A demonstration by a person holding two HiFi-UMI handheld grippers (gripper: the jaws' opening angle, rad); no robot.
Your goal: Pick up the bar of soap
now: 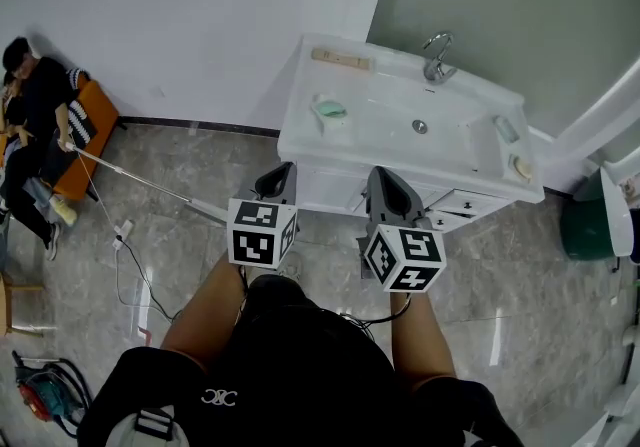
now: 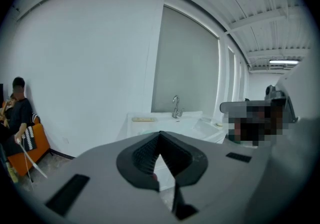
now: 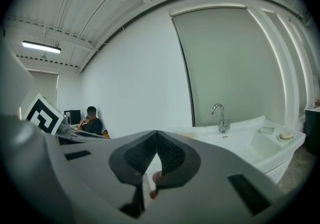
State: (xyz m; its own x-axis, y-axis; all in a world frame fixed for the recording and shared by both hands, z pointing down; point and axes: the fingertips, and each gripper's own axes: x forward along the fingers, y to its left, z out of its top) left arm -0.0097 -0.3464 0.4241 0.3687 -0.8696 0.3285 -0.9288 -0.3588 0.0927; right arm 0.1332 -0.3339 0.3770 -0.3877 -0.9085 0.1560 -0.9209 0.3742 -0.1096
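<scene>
From the head view, the left gripper (image 1: 283, 175) and right gripper (image 1: 384, 182) hang short of the white sink (image 1: 300, 140). What looks like the bar of soap (image 1: 522, 167) lies on its right front corner, well apart from both. In the left gripper view, the jaws are pressed together on nothing. The right gripper view shows the same, with the soap far right near the rim. Arriving with the jaws together would likely shove the bar off the edge, and a hard pinch could squirt it free.
</scene>
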